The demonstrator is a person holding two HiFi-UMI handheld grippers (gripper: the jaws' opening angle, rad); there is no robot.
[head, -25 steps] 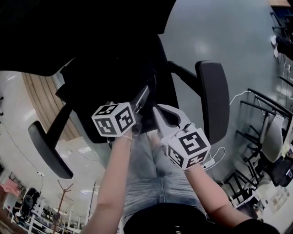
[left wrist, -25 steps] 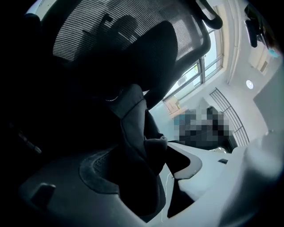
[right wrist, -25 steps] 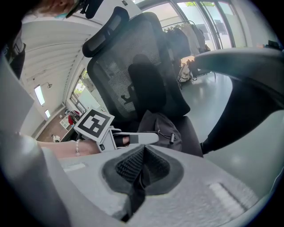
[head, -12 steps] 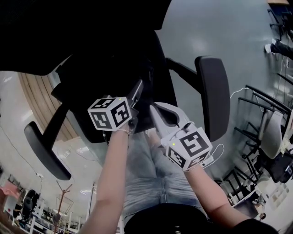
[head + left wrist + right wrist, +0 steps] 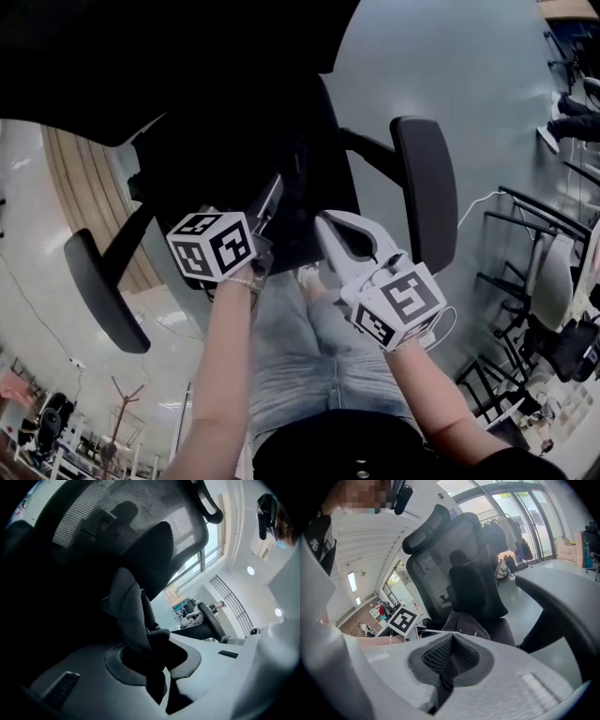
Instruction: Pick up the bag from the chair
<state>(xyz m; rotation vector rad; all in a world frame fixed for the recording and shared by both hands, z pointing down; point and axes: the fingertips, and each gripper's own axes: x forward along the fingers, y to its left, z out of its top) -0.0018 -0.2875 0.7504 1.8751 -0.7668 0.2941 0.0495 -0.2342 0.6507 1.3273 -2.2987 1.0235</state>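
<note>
The left armrest [image 5: 98, 291] of the chair [image 5: 440, 559] is seen at the seat's left edge in the head view. Just to its right, the left gripper [image 5: 269, 200] is held over the seat's front edge, tilted downward. Its jaws have just been closing and are clamped on a fold of black fabric from the bag [image 5: 136, 620], which is seen rising from between the pads in the left gripper view. The rest of the bag is seen as a dark grey heap on the seat [image 5: 497, 627], in front of the mesh backrest [image 5: 117, 522] and between the two armrests. The right gripper [image 5: 330, 234] is held just beside the left one, near the bag. Its jaws are drawn together, and nothing can be made out between them. The right armrest [image 5: 427, 202] is seen at the seat's right edge
</note>
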